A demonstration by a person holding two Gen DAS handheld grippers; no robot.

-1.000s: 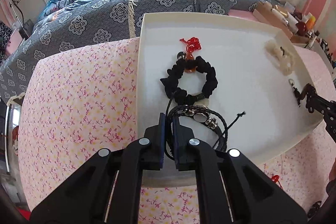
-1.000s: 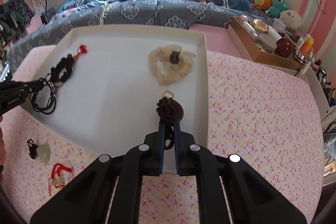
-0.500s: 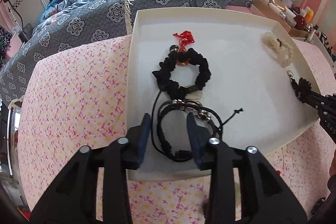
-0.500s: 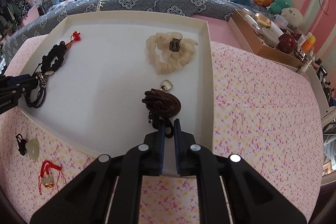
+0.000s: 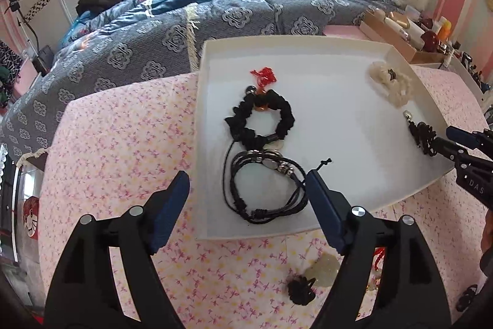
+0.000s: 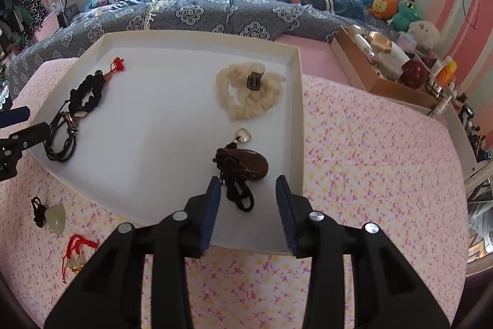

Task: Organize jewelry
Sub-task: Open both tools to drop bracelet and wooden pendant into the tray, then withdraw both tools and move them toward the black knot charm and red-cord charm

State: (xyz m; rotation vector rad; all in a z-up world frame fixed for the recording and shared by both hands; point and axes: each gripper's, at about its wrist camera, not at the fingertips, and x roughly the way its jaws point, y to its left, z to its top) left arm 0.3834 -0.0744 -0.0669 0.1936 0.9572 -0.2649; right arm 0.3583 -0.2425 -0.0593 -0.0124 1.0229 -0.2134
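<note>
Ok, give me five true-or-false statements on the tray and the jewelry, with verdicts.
1. The cream bracelet lies in the white tray. True.
2. The left hand-held gripper is clamped on the black cord bracelet. False: its jaws are opening and the bracelet lies free in the tray.
3. Every piece of jewelry is in the tray. False: a pale pendant and a red-cord charm lie on the pink cloth outside it.
4. The brown pendant lies in the tray by the right hand-held gripper. True.
5. The tray holds a watch. False: none shows.
</note>
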